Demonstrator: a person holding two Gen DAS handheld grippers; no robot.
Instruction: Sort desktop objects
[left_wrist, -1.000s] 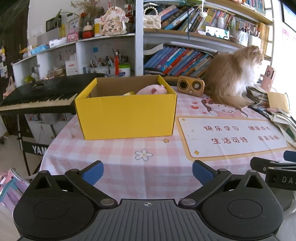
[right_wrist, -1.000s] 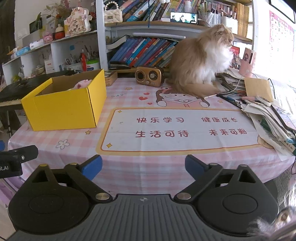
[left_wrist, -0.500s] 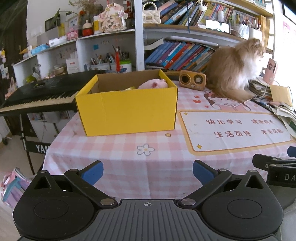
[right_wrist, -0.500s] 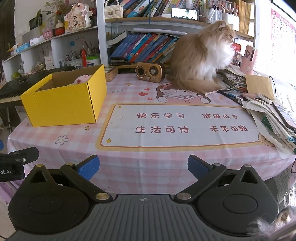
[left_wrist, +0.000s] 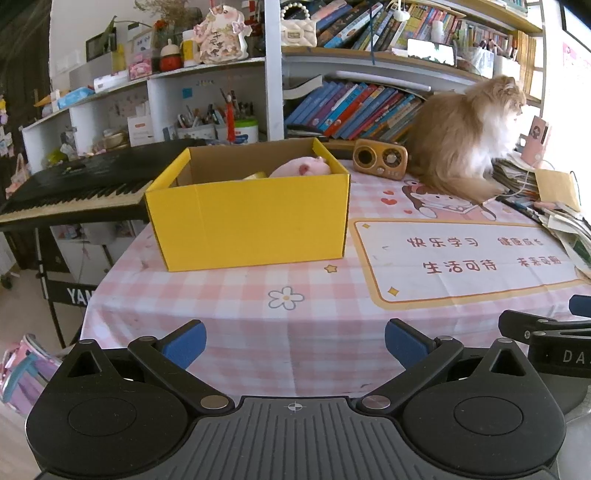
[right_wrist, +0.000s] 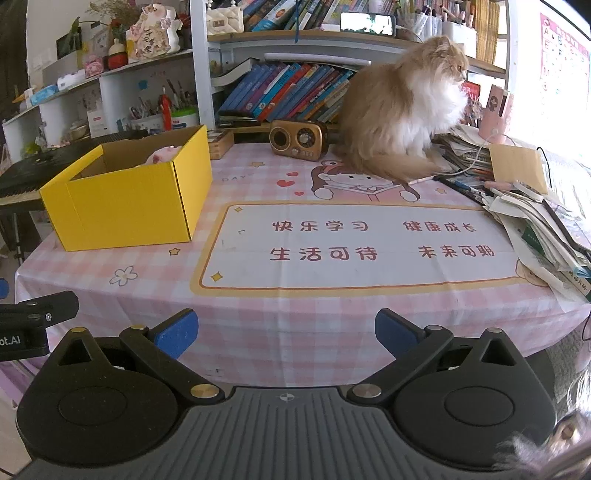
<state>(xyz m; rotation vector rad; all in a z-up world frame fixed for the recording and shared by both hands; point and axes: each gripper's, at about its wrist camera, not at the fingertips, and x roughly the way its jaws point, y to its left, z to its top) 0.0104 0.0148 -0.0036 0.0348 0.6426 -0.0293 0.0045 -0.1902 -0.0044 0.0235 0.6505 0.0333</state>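
Yellow box (left_wrist: 255, 218) on the left part of the desk (left_wrist: 295, 332), open top up, long axis running left to right across the left view. Pink plush (left_wrist: 301, 168) lying inside at the far right corner, mostly hidden by the wall. Left hand-held gripper (left_wrist: 295, 341) spread wide, nothing between the pads, over the near desk edge. Right hand-held gripper (right_wrist: 286, 330) likewise spread and empty, jaws just opened to full. Cat (right_wrist: 399, 110) sitting far right, beside a radio (right_wrist: 299, 139).

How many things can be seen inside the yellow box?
2: a pink plush toy by the far right corner of the yellow box, a pale yellow item left of it. The walls may hide more.
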